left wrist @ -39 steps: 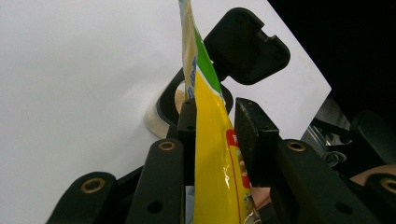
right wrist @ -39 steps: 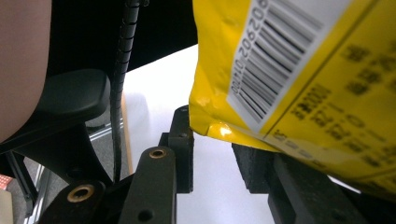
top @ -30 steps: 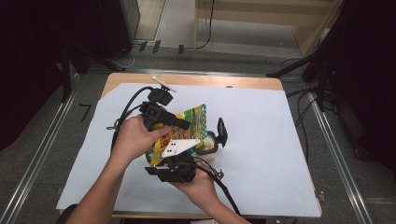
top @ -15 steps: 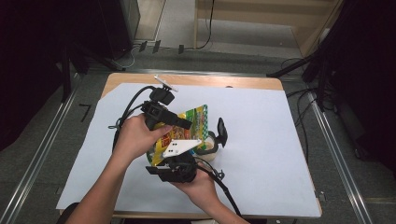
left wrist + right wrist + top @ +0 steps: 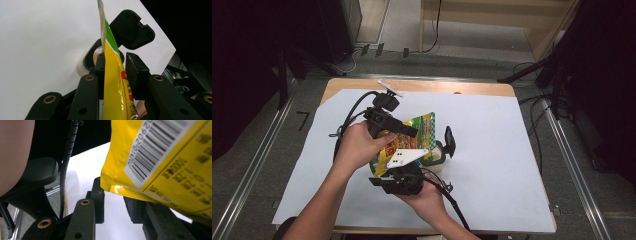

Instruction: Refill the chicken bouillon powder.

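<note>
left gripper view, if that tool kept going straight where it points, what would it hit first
Probably the round container just beyond the left tool, which grips the yellow packet; depth is unclear.

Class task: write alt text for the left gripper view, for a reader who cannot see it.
The left gripper has its two black jaws around a yellow and green plastic snack packet, seen edge-on and upright. Beyond it, a round clear container with a black hinged lid open stands on the white table cover.
</note>
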